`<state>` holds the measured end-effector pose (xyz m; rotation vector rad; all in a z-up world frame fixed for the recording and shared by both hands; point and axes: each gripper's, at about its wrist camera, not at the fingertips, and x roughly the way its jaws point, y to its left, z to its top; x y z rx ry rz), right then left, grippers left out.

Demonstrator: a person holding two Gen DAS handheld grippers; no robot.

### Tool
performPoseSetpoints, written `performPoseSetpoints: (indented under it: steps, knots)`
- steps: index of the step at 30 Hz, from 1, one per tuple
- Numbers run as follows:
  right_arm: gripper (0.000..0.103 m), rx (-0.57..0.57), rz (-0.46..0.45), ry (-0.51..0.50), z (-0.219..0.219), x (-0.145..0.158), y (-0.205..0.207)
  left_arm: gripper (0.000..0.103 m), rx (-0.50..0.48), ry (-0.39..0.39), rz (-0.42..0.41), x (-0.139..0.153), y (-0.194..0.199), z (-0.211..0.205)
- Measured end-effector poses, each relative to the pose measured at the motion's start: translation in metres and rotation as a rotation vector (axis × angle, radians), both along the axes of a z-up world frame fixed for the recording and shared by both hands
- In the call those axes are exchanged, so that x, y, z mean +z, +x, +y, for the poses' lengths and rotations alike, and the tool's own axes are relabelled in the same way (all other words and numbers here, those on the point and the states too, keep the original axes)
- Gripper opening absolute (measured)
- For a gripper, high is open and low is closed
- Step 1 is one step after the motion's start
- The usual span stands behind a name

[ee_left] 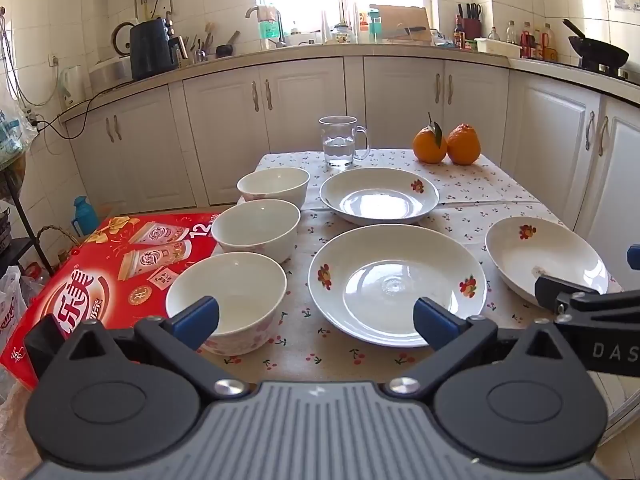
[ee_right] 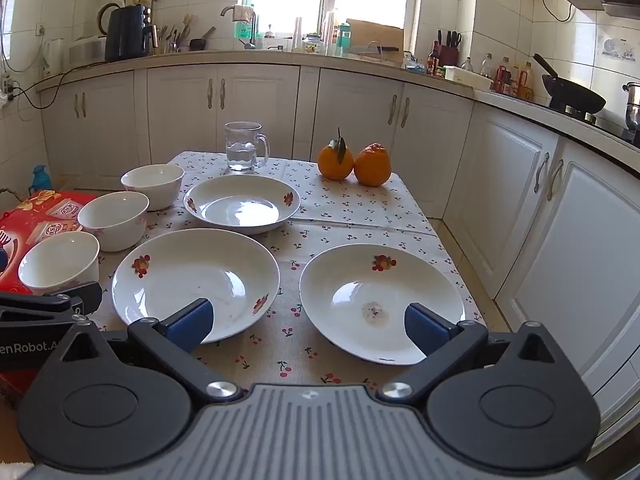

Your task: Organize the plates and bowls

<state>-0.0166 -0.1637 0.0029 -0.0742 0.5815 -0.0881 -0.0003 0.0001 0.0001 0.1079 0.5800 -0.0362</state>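
The red printed cardboard box beside the bench carries large white Chinese characters and the number "12". One black gripper arm reads "DAS"; another reads "enRobot.A".

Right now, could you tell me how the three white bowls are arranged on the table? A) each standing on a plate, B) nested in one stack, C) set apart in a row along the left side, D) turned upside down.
C: the near bowl, middle bowl and far bowl stand upright, one behind another, left of the plates, none stacked.
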Motion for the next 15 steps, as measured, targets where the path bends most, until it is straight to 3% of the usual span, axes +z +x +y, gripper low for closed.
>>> performPoseSetpoints:
  steps: [15]
  knots:
    - [0.103,0.002,0.005,-0.010,0.0025,-0.0004,0.0002,0.102,0.004,-0.005,0.019,-0.0014,0.0033,-0.0006]
